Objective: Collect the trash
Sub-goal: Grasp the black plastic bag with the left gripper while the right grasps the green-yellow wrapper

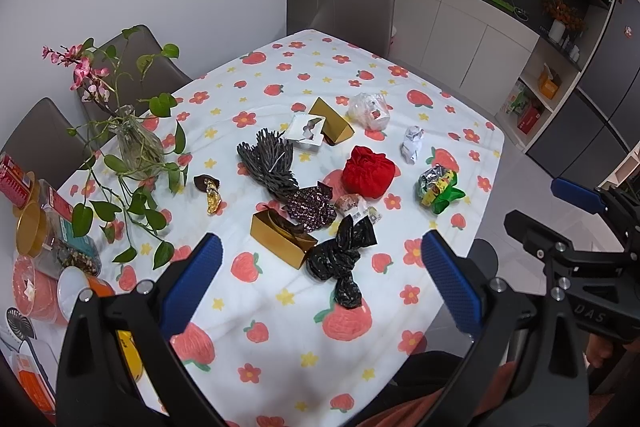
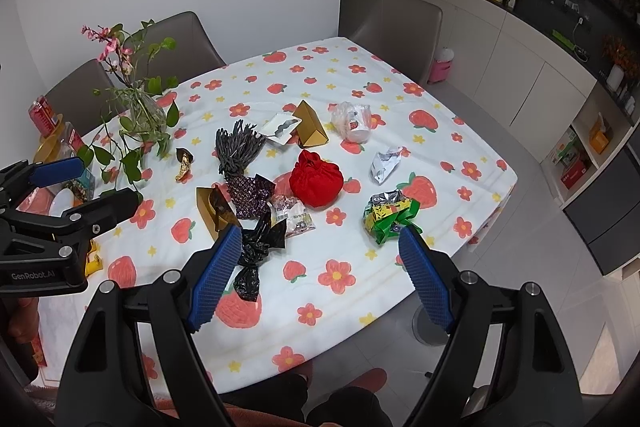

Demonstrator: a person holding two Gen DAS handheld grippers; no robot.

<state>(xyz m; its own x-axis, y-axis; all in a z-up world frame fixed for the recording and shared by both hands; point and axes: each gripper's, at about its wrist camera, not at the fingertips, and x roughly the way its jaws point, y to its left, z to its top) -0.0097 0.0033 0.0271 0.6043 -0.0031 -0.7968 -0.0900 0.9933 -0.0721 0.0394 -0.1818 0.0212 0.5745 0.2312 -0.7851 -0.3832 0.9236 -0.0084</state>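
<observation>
Trash lies scattered on a table with a strawberry-print cloth. A crumpled black wrapper lies nearest, beside a gold box. Further back are a red cloth pouch, a green and yellow wrapper, a white crumpled paper, a clear plastic bag and a dark grey bundle. My left gripper hovers open above the near edge, empty. My right gripper is open too, holding nothing.
A glass vase with trailing green leaves and pink flowers stands at the left. Jars and tins crowd the left edge. Grey chairs surround the table. Cabinets and a counter line the right wall.
</observation>
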